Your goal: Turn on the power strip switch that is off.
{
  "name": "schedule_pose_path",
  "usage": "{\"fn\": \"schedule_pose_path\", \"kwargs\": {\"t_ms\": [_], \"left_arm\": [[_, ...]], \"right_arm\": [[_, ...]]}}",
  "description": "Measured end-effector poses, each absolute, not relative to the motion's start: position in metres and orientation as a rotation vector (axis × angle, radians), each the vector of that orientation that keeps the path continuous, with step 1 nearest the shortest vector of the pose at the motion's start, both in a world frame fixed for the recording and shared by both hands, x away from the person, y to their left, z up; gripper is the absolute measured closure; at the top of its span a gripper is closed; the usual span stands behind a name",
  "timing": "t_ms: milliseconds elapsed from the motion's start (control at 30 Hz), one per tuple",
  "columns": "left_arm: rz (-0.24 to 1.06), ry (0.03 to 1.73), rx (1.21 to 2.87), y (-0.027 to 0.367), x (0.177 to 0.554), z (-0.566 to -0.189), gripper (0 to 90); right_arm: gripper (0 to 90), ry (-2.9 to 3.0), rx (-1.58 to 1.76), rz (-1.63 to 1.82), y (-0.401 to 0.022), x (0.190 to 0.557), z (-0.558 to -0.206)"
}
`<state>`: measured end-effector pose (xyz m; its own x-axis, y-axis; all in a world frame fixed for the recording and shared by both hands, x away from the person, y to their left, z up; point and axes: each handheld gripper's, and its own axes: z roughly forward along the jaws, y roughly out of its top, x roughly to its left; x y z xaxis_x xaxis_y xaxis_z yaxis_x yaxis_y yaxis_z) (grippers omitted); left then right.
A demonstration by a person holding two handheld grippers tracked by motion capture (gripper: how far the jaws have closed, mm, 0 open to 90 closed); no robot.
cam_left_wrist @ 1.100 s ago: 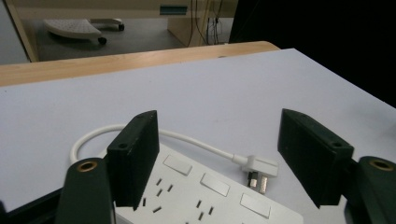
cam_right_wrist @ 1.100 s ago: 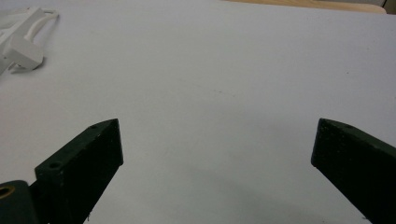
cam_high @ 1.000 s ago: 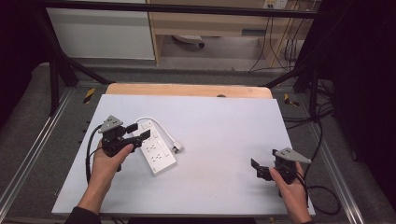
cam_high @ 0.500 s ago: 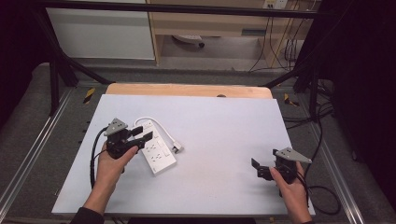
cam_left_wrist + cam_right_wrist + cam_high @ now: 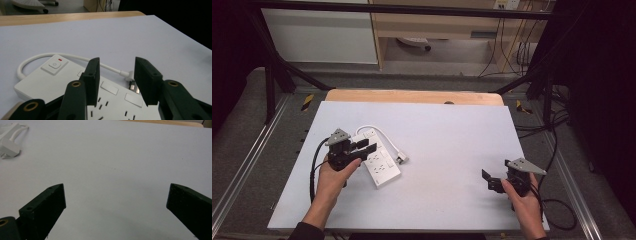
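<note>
A white power strip [image 5: 381, 166] lies on the left half of the table, its white cable [image 5: 380, 131] looping round to a plug [image 5: 402, 158] beside it. My left gripper [image 5: 365, 147] hovers over the strip's near end. In the left gripper view its jaws [image 5: 117, 75] stand partly apart above the strip's socket face [image 5: 50, 77], with the power button [image 5: 54, 64] to the left and the plug [image 5: 130, 81] beyond. These jaws have just been closing, with nothing gripped between them. My right gripper [image 5: 491, 180] rests at the table's near right, wide open [image 5: 117, 202] over bare tabletop.
The white tabletop [image 5: 447, 135] has free room across its middle and right. A wooden edge [image 5: 412, 96] runs along the far side. The plug [image 5: 8, 147] shows at the top left of the right gripper view. Black frame posts and cables stand beyond the table.
My left gripper has shifted slightly over the power strip and its jaws have narrowed. The right gripper has stayed where it was.
</note>
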<state>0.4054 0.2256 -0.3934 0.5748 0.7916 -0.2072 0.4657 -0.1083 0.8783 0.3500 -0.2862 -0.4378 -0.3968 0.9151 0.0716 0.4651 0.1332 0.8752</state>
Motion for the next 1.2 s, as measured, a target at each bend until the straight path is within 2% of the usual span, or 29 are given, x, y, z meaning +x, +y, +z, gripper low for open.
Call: {"fn": "schedule_pose_path", "kwargs": {"t_ms": [500, 1200], "left_arm": [[0.351, 1.027, 1.778, 0.221, 0.407, -0.401, 74.3], [0.337, 1.031, 1.775, 0.219, 0.425, -0.41, 83.8]], "right_arm": [[2.8, 1.923, 1.319, 1.187, -0.288, 0.351, -0.438], [2.8, 1.926, 1.321, 1.177, -0.289, 0.351, -0.438]]}}
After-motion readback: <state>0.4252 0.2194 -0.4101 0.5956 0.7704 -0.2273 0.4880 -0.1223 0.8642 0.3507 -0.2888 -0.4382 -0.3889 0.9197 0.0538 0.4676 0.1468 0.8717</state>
